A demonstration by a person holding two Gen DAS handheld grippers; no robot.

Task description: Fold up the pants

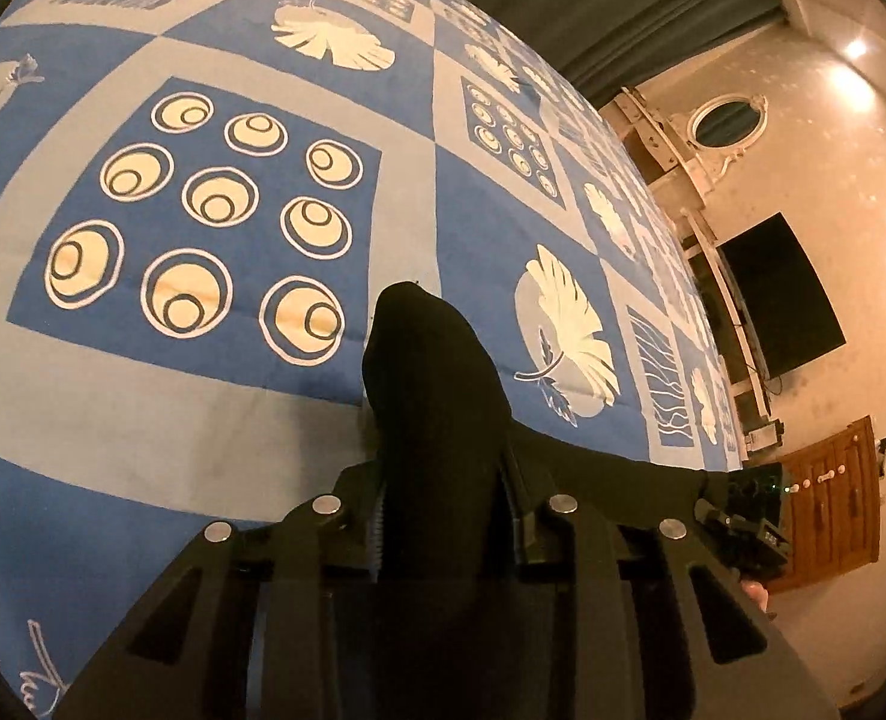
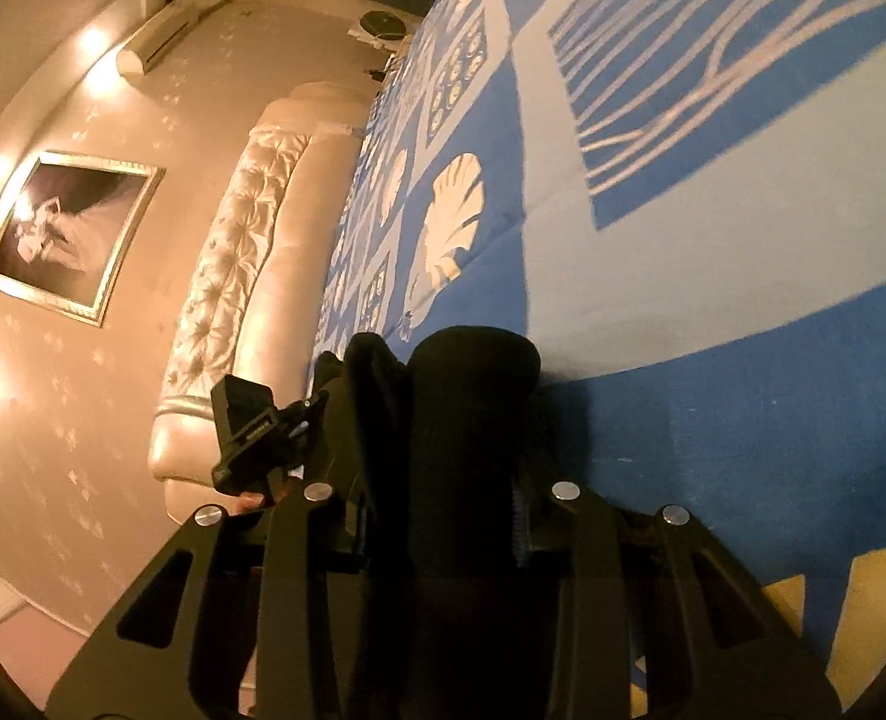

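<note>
The black pants [image 1: 431, 384] stick up as a bunched fold between the fingers of my left gripper [image 1: 443, 516], which is shut on them above the bed. More black cloth trails off to the right [image 1: 623, 468]. In the right wrist view my right gripper [image 2: 443, 510] is shut on another fold of the black pants [image 2: 467, 396], held just above the sheet. The other gripper [image 2: 251, 438] shows to its left, close by. The fingertips of both grippers are hidden by the cloth.
The bed is covered by a blue and grey patterned sheet [image 1: 215, 408] with circles and leaves. A cream tufted headboard [image 2: 251, 276] runs along one side. A dark TV [image 1: 779, 294], a wooden cabinet [image 1: 833, 510] and a framed picture [image 2: 71, 234] stand by the walls.
</note>
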